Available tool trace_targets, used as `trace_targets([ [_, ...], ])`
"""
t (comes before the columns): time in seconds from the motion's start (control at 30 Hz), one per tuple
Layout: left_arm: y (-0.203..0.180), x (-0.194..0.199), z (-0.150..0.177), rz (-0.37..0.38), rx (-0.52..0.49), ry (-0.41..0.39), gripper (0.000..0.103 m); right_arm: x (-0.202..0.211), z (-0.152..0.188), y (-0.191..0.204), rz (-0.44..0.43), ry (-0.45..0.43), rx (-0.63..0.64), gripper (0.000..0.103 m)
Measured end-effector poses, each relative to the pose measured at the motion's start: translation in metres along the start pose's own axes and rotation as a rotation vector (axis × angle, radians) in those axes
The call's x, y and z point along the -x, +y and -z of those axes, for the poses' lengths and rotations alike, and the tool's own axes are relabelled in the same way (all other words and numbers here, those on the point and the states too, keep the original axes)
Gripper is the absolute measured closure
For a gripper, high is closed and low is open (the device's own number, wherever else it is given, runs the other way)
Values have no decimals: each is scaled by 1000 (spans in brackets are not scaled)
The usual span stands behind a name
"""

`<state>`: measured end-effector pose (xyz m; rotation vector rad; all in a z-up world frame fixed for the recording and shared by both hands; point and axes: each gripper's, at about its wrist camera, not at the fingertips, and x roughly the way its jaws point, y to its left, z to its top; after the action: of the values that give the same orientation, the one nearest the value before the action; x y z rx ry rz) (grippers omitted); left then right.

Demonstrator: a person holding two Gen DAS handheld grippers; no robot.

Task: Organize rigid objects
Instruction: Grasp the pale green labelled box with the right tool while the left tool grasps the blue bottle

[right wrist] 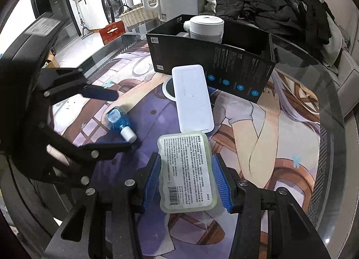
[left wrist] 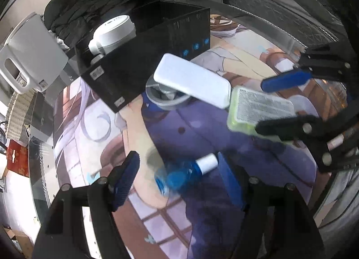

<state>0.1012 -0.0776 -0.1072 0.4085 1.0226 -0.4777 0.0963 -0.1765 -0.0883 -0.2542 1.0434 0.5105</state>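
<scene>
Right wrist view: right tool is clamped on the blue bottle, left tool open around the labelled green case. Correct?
No, the objects are swapped. In the right wrist view the right tool is shut on the labelled green case, its blue pads against both sides. The blue bottle lies on the mat between the fingers of the open left tool, which does not grip it.
</scene>
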Motion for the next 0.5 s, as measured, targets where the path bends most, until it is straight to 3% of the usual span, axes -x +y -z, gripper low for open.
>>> trace_targets([
  [0.2,4,-3,-5,59,33,9,51,1,4,-7,-7,-1,-13,54],
  [0.5,-2,11,19,68,32,28,55,1,5,-6,4,9,-18,52],
])
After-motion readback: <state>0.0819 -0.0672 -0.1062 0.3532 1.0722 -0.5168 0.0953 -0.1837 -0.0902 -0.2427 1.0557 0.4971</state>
